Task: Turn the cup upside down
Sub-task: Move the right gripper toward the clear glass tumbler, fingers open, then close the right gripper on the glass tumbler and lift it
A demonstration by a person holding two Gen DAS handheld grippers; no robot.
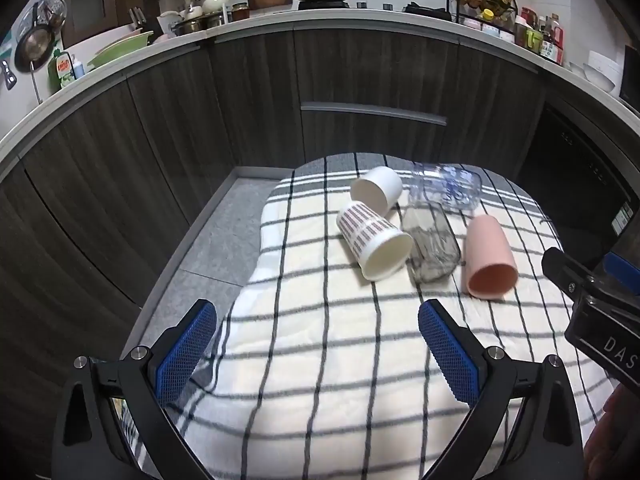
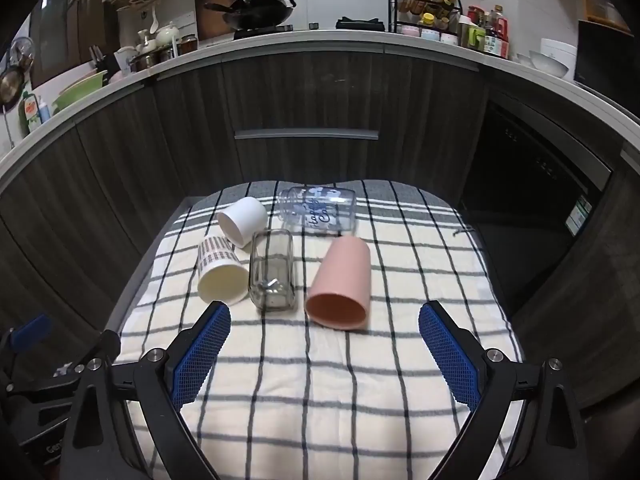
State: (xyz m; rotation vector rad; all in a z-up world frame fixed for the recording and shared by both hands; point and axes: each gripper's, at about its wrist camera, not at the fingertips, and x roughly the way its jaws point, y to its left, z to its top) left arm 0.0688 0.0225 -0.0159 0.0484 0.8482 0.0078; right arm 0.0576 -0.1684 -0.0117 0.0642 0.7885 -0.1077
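We see bare checked cloth point(image 2: 320, 380) before the pink cup point(image 2: 340, 280); the smoky glass point(image 2: 274, 272) lies close at its left.

Dim indoor light w/ a cool cast; the checked cloth point(image 2: 320, 380) is the brightest patch, cabinets point(image 1: 256, 112) nearly black. Soft shadows fall toward 6 o'clock under the cups. Heavy fisheye bend and dark vignette at 10 and 2 o'clock corners; slight blur overall.

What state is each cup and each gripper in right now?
pink cup: on its side, mouth toward camera
striped paper cup: on its side
white cup: on its side
grey glass: on its side
printed clear glass: on its side
left gripper: open, empty
right gripper: open, empty
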